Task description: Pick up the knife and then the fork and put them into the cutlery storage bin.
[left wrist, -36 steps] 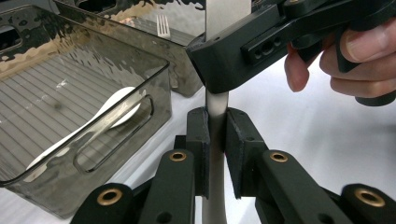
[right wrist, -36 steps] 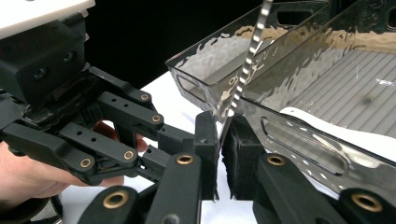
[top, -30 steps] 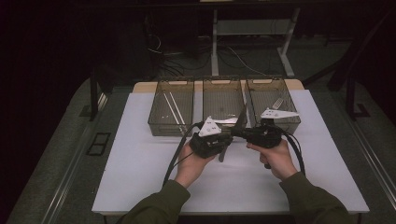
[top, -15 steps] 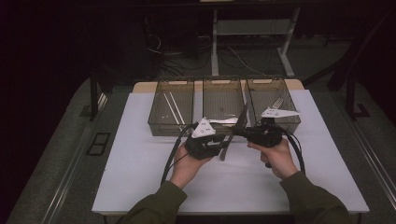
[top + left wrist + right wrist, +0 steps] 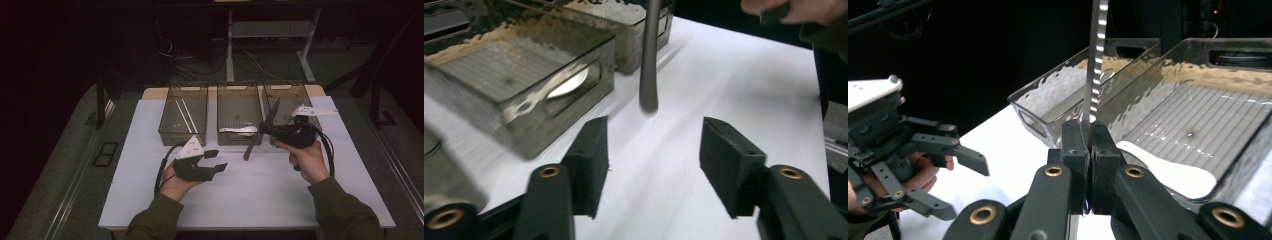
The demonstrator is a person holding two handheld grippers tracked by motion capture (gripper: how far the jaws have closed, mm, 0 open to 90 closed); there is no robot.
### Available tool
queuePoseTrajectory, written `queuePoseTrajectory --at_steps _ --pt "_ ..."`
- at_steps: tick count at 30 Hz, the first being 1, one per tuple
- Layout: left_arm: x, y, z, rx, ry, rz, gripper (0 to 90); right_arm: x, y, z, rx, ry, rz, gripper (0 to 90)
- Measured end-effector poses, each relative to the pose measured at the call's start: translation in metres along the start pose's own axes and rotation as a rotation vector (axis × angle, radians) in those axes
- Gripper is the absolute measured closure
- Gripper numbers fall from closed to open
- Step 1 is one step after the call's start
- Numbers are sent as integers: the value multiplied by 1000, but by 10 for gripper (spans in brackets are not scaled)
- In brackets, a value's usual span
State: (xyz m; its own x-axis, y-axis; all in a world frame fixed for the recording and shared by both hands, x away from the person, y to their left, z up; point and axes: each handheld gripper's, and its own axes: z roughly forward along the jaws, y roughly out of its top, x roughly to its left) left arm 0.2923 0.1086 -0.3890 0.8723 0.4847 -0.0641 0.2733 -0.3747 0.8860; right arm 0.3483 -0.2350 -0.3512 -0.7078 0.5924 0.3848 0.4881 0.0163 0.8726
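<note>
Serrated steel knife (image 5: pixel 261 131) stands tilted in the right gripper (image 5: pixel 280 132), jaws clenched on it mid-length, blade up over the middle clear plastic bin (image 5: pixel 238 107), handle end hanging above the white table (image 5: pixel 260 185). A white spoon (image 5: pixel 239 130) lies in that bin. Nearer the person, the left gripper (image 5: pixel 212 160) has just been opening its jaws, nothing between them

Dim lab/test rig: white table (image 5: pixel 280 200), cables (image 5: pixel 250 60), metal frames (image 5: pixel 230 40).
</note>
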Motion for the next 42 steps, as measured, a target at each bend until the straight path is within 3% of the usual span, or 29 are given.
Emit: queuePoseTrajectory --at_steps 11,17,25,32,37,42 --pt "10 -31 -31 -10 21 -19 292 -20 10 -15 -41 -25 21 881" --pt "12 -46 -38 3 49 -53 167 -32 15 -27 -71 -48 39 881" --pt "15 -52 -41 -10 69 -89 0 -43 25 -41 -103 -88 53 881" --pt "15 -51 -41 -2 67 -87 0 -52 43 -54 -116 -147 43 881" --pt "15 -51 -41 -1 67 -79 0 -63 52 -65 -134 -194 56 881" --pt "15 -51 -40 -2 66 -78 0 -79 55 -70 -115 -255 62 880"
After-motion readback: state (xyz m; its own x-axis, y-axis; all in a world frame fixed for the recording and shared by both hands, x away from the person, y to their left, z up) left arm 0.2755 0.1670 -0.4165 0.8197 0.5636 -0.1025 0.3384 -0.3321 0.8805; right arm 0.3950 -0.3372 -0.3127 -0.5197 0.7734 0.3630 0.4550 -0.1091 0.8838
